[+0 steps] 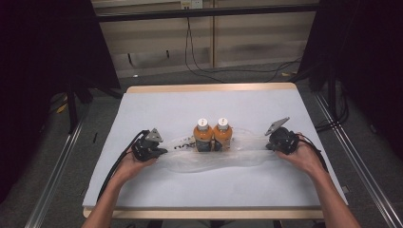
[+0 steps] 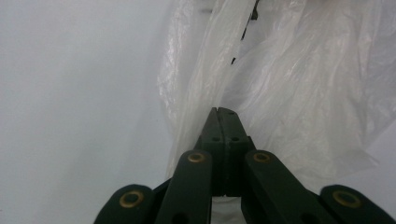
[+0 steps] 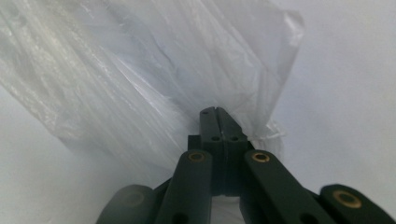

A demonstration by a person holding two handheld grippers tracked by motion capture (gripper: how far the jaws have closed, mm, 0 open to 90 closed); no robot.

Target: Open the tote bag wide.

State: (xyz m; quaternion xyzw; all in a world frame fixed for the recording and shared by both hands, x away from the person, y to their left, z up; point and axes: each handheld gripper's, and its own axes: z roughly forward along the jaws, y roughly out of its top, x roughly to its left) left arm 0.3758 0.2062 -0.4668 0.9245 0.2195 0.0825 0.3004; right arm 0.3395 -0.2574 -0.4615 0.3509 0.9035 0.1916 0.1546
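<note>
the left black two-jaw gripper is held low over the pale grey table cover, its jaws pressed together in the left gripper view, with a fold of the clear crinkled plastic bag seemingly pinched at their tips. to the right of this gripper the bag is stretched flat across the cover. between the two grippers, two orange-filled bottles with white caps are stood upright, touching each other, seemingly inside the bag. at the far end, the right black two-jaw gripper is seen with jaws likewise pressed together against the bag's edge.
</note>
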